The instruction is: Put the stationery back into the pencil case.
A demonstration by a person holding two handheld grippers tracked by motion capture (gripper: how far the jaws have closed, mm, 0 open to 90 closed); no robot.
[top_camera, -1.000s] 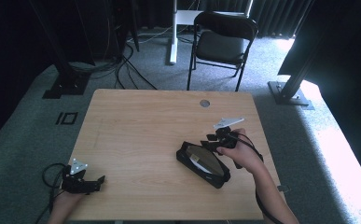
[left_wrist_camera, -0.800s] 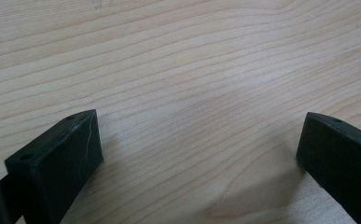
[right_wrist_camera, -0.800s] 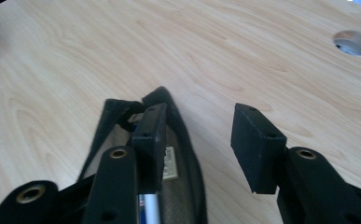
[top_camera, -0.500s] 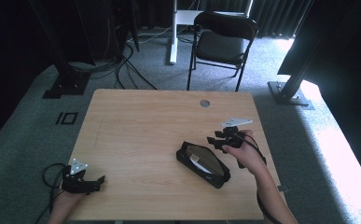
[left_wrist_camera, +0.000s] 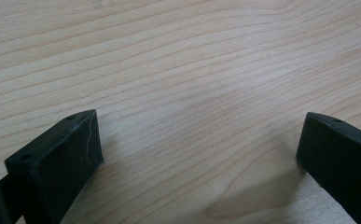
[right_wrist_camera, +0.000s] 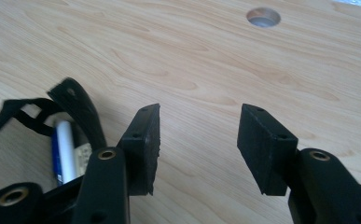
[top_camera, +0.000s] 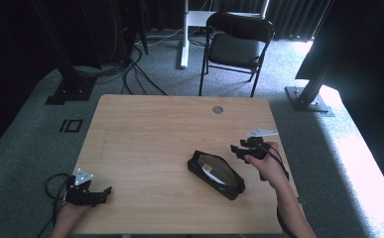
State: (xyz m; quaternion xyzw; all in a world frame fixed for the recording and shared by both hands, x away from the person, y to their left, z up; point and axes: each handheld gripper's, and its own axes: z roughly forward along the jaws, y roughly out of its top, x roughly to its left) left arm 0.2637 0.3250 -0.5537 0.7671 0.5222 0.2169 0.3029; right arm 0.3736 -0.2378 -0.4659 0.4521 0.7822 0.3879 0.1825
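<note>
High view: one open black pouch (top_camera: 216, 174), two tongs (top_camera: 244, 150) (top_camera: 97, 193), both open.

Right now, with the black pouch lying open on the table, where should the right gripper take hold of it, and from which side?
Probably the near rim of the black pouch, at the raised strap end. That end stands up off the table while the rest lies flat. Bring the right gripper in from the pouch's right, jaws straddling the rim edge; they stand open with nothing between them.
</note>
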